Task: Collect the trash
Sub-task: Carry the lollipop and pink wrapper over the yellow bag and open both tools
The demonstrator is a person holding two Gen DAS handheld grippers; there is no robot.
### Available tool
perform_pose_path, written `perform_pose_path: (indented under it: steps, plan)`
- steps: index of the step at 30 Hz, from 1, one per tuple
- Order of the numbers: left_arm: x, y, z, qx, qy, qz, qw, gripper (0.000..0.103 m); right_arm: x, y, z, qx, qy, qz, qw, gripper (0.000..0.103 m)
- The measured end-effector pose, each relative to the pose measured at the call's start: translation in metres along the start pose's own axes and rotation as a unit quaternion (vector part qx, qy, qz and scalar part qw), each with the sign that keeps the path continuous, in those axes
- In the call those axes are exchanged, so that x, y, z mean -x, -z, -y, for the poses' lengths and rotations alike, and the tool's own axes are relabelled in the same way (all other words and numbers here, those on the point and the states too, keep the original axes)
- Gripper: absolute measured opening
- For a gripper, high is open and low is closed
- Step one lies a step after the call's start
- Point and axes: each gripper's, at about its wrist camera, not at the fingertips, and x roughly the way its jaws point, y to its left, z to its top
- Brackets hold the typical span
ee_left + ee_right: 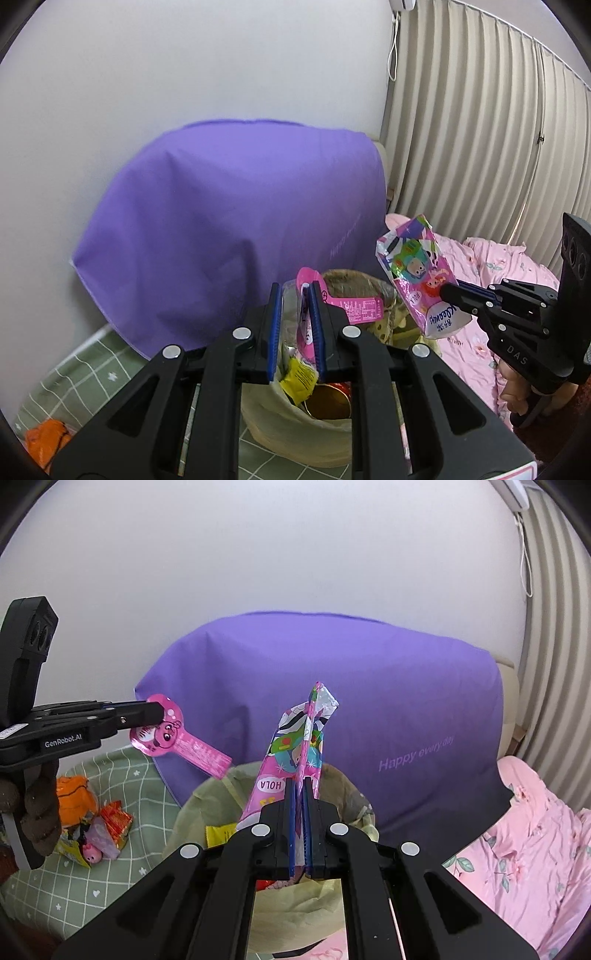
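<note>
Fingers (317,325) of the left pinch one pink wrapper (173,738); right fingers (295,812) clamp one cartoon pouch (413,280) over one bin (192,812).

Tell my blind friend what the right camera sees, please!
The right gripper pinches a colourful cartoon wrapper above a bin bag. The left gripper holds a pink lollipop-shaped wrapper nearby, before a purple cloth.

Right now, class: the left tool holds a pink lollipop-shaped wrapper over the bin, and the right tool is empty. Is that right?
Not quite. The right tool is not empty: the right wrist view shows it shut on a pink cartoon packet. The left tool does hold the pink lollipop-shaped wrapper over the bin.
</note>
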Motion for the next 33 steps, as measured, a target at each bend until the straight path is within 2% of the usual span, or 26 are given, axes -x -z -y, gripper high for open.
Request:
perform_pose_path:
  steps: [7,13,22,28,31,32,33]
  plan:
    - [-0.03,0.012,0.002,-0.001,0.001,-0.041,0.9992,0.015,-0.023,0.01,0.009,-0.009,-0.011,-0.026,1.0,0.006]
    - [-0.047,0.018,0.009,0.0,0.005,-0.054,0.9985,0.015,-0.034,0.016,0.013,-0.012,-0.016,-0.042,0.999,0.006]
    - [-0.066,0.035,-0.006,0.035,0.029,-0.086,0.9952,0.017,-0.038,0.031,0.018,-0.021,-0.023,-0.067,0.997,0.006]
    - [-0.057,0.042,-0.02,0.062,0.032,-0.086,0.9939,0.03,-0.044,0.035,0.014,-0.016,-0.005,-0.083,0.996,0.007]
    - [-0.047,0.044,-0.031,0.075,0.023,-0.079,0.9938,0.031,-0.046,0.037,0.011,-0.016,0.002,-0.088,0.996,0.008]
    - [-0.041,0.046,-0.036,0.08,0.018,-0.076,0.9938,0.032,-0.046,0.037,0.01,-0.016,0.006,-0.088,0.996,0.009]
    - [-0.037,0.048,-0.041,0.084,0.014,-0.073,0.9938,0.032,-0.045,0.037,0.009,-0.016,0.007,-0.087,0.996,0.015]
